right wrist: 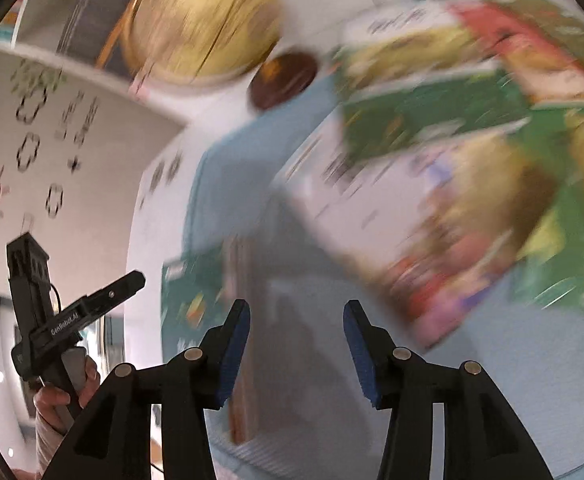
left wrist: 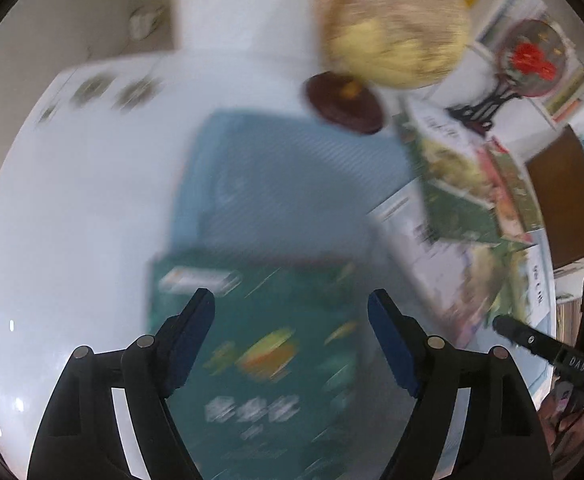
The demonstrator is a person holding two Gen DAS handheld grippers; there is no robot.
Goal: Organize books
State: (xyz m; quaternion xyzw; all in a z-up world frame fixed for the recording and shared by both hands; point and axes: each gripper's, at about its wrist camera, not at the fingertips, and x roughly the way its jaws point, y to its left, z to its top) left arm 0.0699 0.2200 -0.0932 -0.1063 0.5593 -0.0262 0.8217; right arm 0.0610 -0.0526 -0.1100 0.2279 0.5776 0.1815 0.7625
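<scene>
While both hand-held grippers (left wrist: 291, 304) (right wrist: 296, 314) gape empty, only the right view shows a hand (right wrist: 62, 394).

The worktop (left wrist: 72, 208) looks smooth, white and glossy, catching small light spots. A pale blue mat (left wrist: 292, 184) on it seems matt, with fine ribbing, and the green book (left wrist: 260, 344) has a printed paper cover. The left hand-held gripper (left wrist: 292, 300) is matt black plastic with rough blue pads (left wrist: 196, 340).

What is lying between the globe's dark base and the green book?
A light blue book fills the stretch between the base and the green book; the left wrist view shows it.
</scene>
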